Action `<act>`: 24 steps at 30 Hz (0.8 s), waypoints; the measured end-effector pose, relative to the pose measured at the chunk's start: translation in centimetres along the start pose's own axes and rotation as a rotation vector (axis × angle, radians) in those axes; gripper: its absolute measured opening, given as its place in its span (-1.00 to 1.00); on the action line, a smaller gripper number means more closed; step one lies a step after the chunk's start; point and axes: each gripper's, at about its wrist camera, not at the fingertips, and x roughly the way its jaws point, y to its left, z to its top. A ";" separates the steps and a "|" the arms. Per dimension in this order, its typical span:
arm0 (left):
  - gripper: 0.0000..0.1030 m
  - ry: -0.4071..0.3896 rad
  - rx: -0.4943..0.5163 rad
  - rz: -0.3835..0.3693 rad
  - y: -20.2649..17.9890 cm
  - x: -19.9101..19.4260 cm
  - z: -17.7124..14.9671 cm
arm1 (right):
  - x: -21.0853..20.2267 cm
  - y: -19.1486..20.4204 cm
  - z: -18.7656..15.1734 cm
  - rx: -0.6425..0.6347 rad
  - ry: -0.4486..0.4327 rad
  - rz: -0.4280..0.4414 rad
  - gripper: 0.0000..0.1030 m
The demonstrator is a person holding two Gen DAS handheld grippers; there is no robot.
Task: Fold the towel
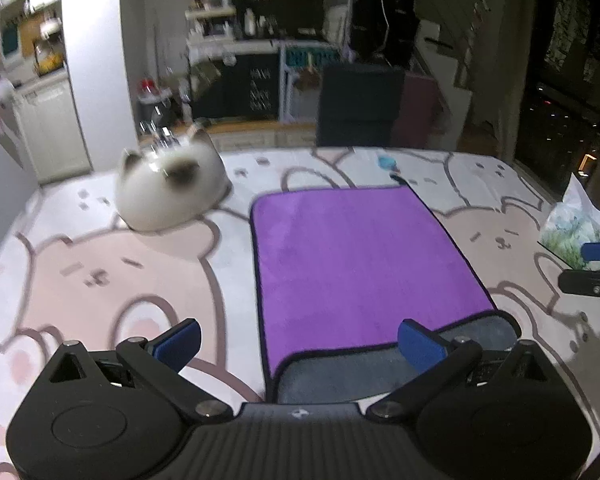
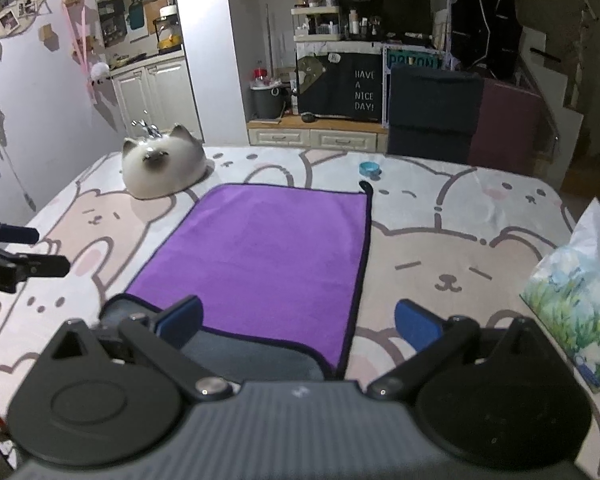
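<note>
While both are hovering over the near edge of the towel [image 1: 364, 268], the left gripper [image 1: 300, 342] and the right gripper [image 2: 298, 326] are standing wide open, gripping nothing. The purple towel is lying flat on the bear-print worktop [image 2: 460, 248], its near edge turned back and showing a grey underside. A white cat-shaped dome [image 2: 164, 166] is sitting beyond its far left corner, and a tissue pack [image 2: 576, 300] is lying well to the right.
</note>
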 end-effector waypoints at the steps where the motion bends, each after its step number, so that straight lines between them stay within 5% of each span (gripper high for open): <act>1: 1.00 0.017 -0.011 -0.014 0.3 0.7 -0.1 | 0.5 -0.2 -0.1 0.001 0.007 0.000 0.99; 13: 1.00 0.139 -0.034 -0.181 2.8 5.9 -2.1 | 5.0 -2.3 -1.9 0.004 0.093 0.109 0.99; 17: 1.00 0.164 -0.040 -0.196 2.9 6.6 -2.3 | 5.9 -2.9 -2.7 -0.011 0.065 0.144 0.99; 24: 0.93 0.177 -0.091 -0.197 4.0 7.4 -2.1 | 8.7 -3.5 -2.9 -0.038 0.148 0.164 0.91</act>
